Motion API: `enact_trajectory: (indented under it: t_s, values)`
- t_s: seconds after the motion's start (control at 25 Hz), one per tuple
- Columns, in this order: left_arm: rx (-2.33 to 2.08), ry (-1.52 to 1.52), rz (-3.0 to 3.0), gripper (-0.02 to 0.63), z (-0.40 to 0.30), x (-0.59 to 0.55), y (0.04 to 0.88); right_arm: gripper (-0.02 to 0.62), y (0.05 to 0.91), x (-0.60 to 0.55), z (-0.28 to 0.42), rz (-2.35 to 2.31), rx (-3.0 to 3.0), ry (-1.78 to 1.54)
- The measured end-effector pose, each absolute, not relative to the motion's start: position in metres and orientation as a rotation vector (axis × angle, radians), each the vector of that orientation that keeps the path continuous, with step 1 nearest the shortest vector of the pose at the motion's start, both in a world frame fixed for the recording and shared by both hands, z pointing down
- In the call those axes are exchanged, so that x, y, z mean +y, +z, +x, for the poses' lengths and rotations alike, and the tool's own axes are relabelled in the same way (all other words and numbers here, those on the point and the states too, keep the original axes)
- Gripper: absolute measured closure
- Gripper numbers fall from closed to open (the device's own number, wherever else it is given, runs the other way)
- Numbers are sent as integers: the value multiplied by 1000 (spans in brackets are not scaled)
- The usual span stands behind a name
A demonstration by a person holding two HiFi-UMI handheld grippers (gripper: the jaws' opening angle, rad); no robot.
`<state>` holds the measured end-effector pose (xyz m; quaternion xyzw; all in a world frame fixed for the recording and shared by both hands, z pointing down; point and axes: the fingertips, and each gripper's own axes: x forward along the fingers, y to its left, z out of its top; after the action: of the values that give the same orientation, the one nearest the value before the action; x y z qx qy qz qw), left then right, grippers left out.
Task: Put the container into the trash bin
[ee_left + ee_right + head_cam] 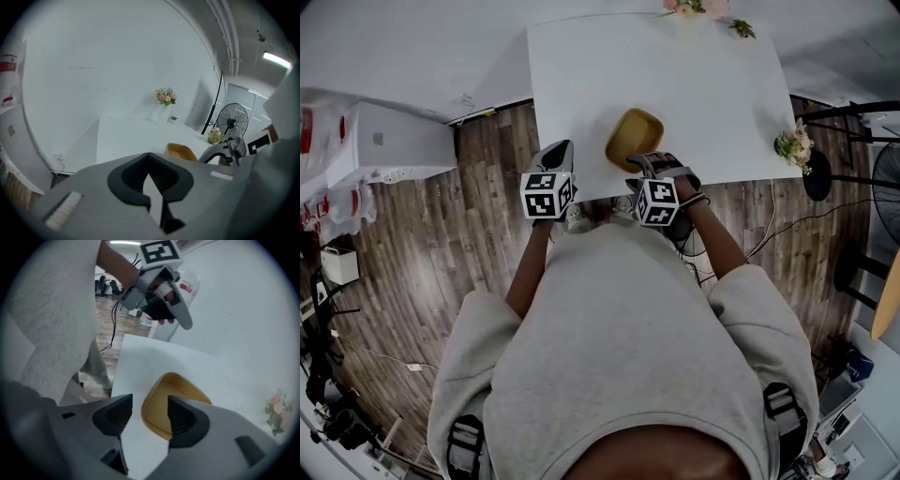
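Observation:
A yellow container (634, 138) lies open side up near the front edge of the white table (694, 84). My right gripper (641, 165) is open right at the container's near rim. In the right gripper view the container (164, 399) has its edge between the spread fingers of that gripper (150, 401); one finger overlaps the bowl and the other is over bare table. My left gripper (560, 152) hovers at the table's front edge, left of the container, shut on nothing (149, 157). The left gripper view shows the container (180, 151) just beyond the jaws. I cannot make out any trash bin.
A white cabinet (394, 141) stands on the wooden floor (487, 244) to the left. One flower bunch (795, 145) sits at the table's right corner and another (698, 7) at its far edge. A fan (233, 117) and cables are on the right.

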<state>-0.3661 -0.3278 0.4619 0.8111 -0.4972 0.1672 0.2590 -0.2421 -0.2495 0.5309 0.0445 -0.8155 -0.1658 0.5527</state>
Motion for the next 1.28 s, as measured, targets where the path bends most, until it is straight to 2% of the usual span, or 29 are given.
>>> enact_trajectory:
  t_s: [0.24,0.44,0.72,1.28]
  values:
    - [-1345,474,2204,595,-367,-328,464,367,553,-247,-231,-78,-1777,-526]
    - [-1348,473,2192,595,-369,-328,468,446,560,-249,-231,-117,-1752,-535]
    - [-1339,465,2195,595,-374,-333,468,520,566,-247,-235,-133,-1741,-505]
    - [-1252,468,2270,595,-369,-337,464,548,561,-251,-235,26,-1735,-433]
